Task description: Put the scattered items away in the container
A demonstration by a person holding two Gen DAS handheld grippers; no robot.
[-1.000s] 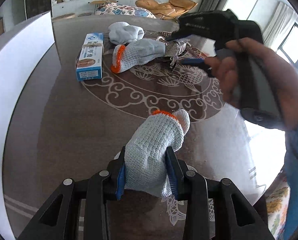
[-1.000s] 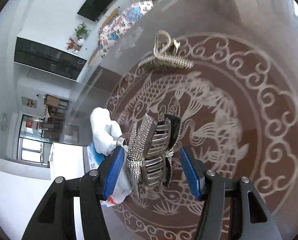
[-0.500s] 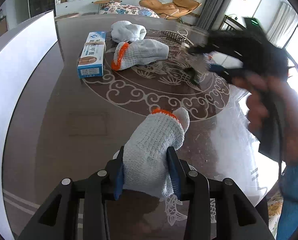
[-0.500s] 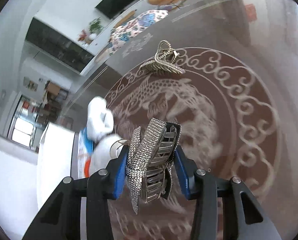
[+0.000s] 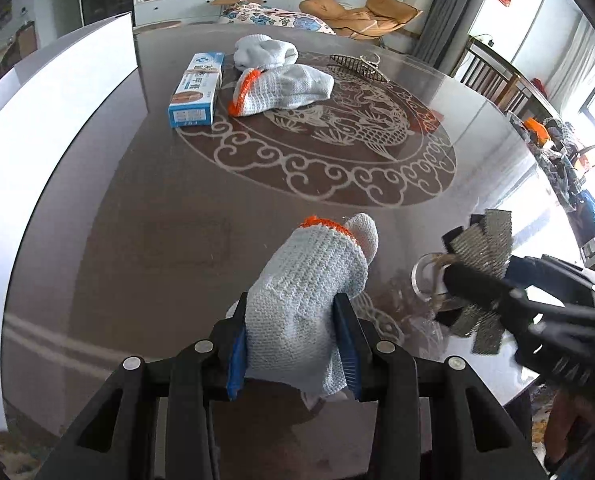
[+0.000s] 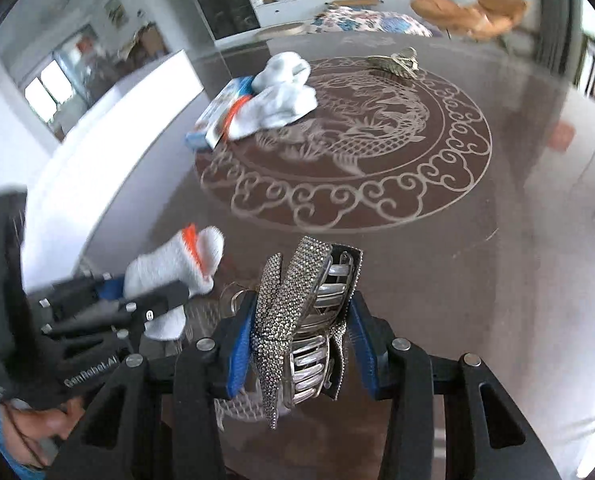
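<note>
On the tabletop (image 5: 145, 200) the round medallion (image 5: 337, 152) served as the landmark. A box (image 5: 196, 89) lay at its far left edge, with a glove (image 5: 285, 87) just to the right of the box, on the medallion. Rolled socks (image 5: 263, 53) sat behind that glove, touching it. A hair clip (image 5: 357, 66) lay at the medallion's far edge, right of the socks. Nearer than the medallion, off its near rim, the left claw (image 5: 293, 344) held a second glove (image 5: 309, 284). Right of that glove, the right claw (image 6: 301, 344) held another hair clip (image 6: 301, 320), also on the near side of the medallion.
</note>
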